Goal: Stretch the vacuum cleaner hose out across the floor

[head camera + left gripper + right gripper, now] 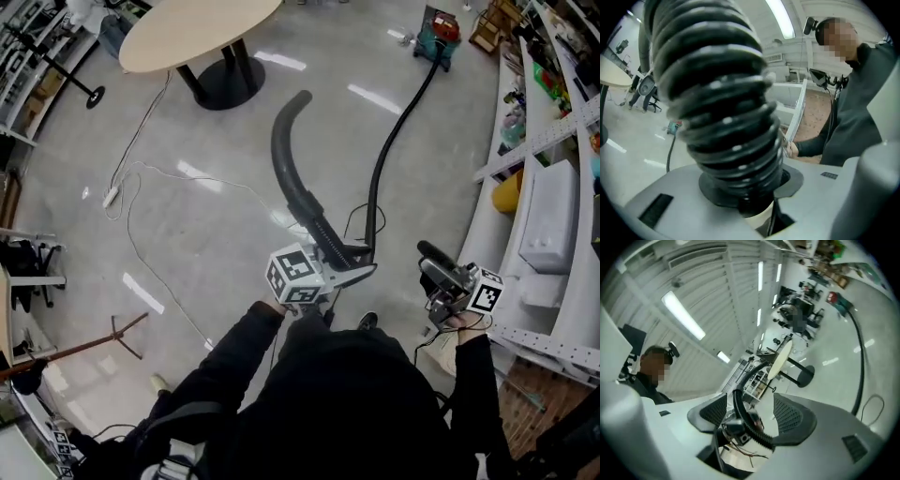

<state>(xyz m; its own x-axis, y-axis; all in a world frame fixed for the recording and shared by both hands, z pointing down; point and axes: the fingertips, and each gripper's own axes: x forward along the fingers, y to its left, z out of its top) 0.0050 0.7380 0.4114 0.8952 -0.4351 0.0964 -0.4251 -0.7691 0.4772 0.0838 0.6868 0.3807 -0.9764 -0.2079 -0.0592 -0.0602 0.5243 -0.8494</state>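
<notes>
The left gripper [349,274] squeezes the hose [292,173] so it can pull it away from the vacuum [438,36]. The right gripper [434,261] beside it is open and empty; it looks ready to help.

**Three cameras, one room**

Head view: steeply down on the floor [216,197]. Left gripper view: very close against the hose [722,93]. Right gripper view: across the room, rolled sideways. All three share the vacuum cleaner [438,36], at 1 o'clock overhead.
</notes>
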